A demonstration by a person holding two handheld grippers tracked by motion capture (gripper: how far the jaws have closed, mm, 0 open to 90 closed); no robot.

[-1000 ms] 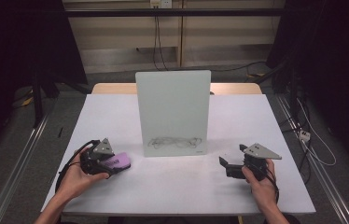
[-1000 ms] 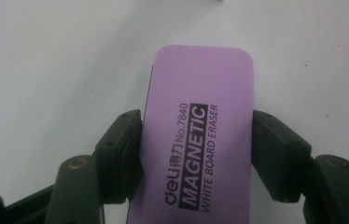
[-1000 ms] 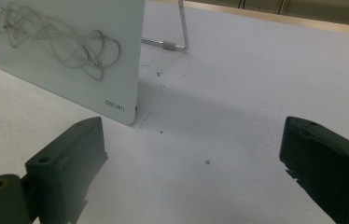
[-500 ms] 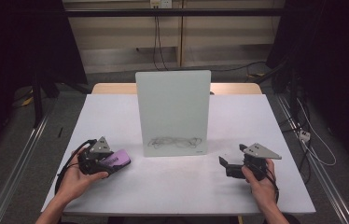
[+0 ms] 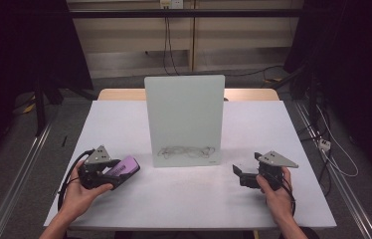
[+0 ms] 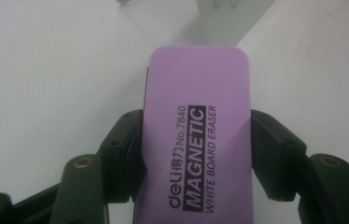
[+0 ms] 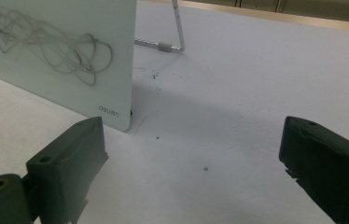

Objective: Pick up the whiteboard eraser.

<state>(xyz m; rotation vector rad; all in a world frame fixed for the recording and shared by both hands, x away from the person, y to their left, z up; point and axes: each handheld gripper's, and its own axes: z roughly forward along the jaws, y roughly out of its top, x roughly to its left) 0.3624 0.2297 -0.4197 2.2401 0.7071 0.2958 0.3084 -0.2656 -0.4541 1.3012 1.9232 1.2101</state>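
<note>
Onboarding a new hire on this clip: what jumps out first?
The upright whiteboard mid-table, with a grey scribble along its bottom edge. Next, the purple eraser printed "MAGNETIC WHITE BOARD ERASER", clamped in the left gripper at the table's near left. At near right, the right gripper rests on the white table with jaws wide apart and nothing between them.

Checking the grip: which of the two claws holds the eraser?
The left claw, shut on the purple eraser; the right claw is open, holding nothing.
</note>
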